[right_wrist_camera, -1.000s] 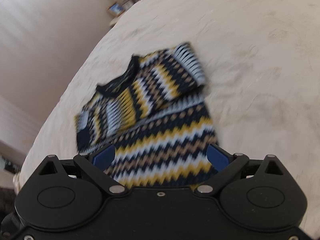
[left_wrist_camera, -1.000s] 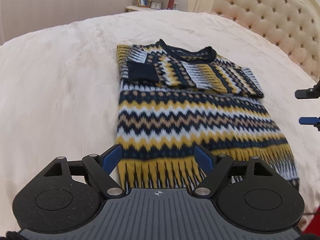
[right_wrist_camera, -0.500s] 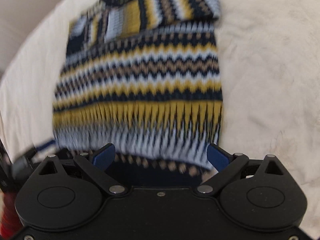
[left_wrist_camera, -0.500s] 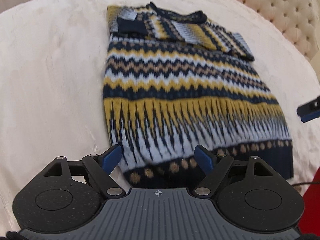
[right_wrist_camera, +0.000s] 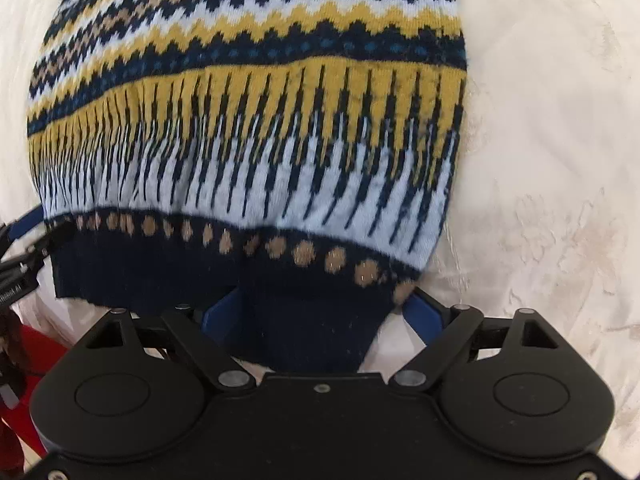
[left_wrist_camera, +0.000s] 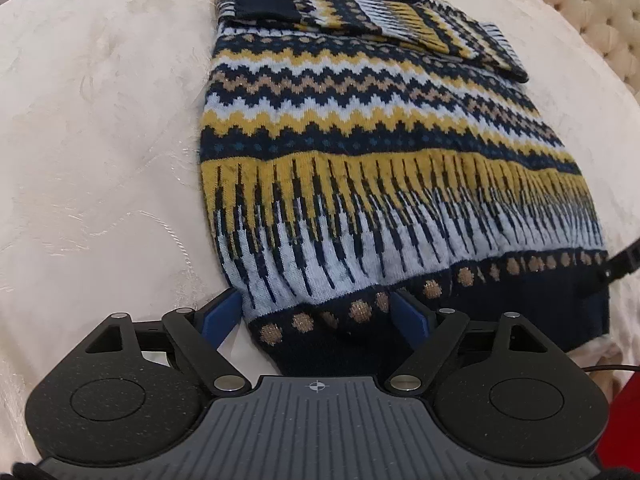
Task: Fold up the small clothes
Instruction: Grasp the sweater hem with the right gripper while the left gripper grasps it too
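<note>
- We see the sweater [left_wrist_camera: 380, 152] lying flat on the bed cover [left_wrist_camera: 100, 140], its dark hem nearest to us and its neck at the far end.
- It is a thick, soft knit with a slightly fuzzy face: zigzag bands in navy, mustard, pale blue and tan, then long pointed stripes, then a row of glittering tan dots above the plain navy ribbed hem [right_wrist_camera: 168, 276].
- Both sleeves are folded across the chest, and one navy cuff [left_wrist_camera: 264, 4] lies on top near the neck.
- Our left gripper [left_wrist_camera: 316, 316] stands over the left corner of the hem. Its jaws are spread and opening; the knit edge lies between the blue pads, which do not press on it.
- Our right gripper [right_wrist_camera: 320, 316] points down over the right corner of the hem. Its jaws are wide but closing; the navy rib is between the pads and is not yet pinched.
- The bed cover is cream, plush, with a faint crushed, shiny pattern.
- At the far right we see a tufted cream headboard [left_wrist_camera: 592, 8] with buttons.
- Something red [right_wrist_camera: 24, 380] shows at the low edge, beside the bed; we cannot tell what it is.
</note>
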Demonstrator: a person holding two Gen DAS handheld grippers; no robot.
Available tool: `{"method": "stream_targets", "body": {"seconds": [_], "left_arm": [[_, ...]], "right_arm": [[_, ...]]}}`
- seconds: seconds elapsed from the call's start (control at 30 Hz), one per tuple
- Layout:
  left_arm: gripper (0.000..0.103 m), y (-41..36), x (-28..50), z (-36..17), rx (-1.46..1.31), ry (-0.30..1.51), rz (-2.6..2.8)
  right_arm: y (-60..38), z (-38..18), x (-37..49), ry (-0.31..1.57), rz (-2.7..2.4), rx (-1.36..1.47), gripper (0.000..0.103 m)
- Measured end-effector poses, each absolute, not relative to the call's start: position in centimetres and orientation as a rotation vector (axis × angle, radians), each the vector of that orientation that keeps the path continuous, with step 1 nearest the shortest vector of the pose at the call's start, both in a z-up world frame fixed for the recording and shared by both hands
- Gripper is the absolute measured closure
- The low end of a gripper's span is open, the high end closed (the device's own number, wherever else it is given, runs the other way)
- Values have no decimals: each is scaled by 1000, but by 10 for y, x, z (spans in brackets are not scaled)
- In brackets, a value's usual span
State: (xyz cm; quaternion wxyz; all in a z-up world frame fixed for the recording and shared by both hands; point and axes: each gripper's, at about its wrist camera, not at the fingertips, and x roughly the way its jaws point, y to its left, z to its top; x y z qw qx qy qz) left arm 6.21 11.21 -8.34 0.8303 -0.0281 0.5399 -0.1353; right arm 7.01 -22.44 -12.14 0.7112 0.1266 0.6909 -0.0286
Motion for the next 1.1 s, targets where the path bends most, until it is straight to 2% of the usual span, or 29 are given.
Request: {"method": "stream_targets", "body": {"seconds": [0.13,0.17,0.2,0.27,0.47,0.5,0.53,0.6,0.8,0.87,1.0,1.07,1.1], "left_arm": [[19,113,64,-86,-91,1153,-278],[19,114,65,-87,-101,1153,-275],[19,115,65,-87,-109,1153,-274],[19,116,65,-87,-120,1152,-273],[21,123,64,-85,-192,1152,-272],[27,125,63,-84,-209,1147,-272],[38,126,63,-83,-222,1144,-271],[42,128,62,-81,-237,1146,-269],[43,128,60,-81,-261,1157,-282],[43,126,60,-82,-260,1161,-281],[43,123,60,-84,-250,1165,-269],[73,123,60,-84,-256,1147,-267],[94,124,59,-83,-275,1133,-267]], "right_arm": [[-230,-123,72,1476,-68,298,46],[-230,-121,71,1452,-60,296,57],[-230,-119,70,1426,-49,298,61],[-230,-114,68,1372,-39,290,83],[-228,-92,59,1179,46,360,86],[-229,-88,59,1149,57,384,86],[-230,-85,59,1126,65,404,86],[-233,-81,59,1084,74,435,86],[-240,-67,56,965,119,503,86],[-240,-63,53,918,134,518,90],[-244,-59,50,874,138,533,87],[-246,-61,52,885,126,541,82],[-247,-62,52,893,116,544,82]]}}
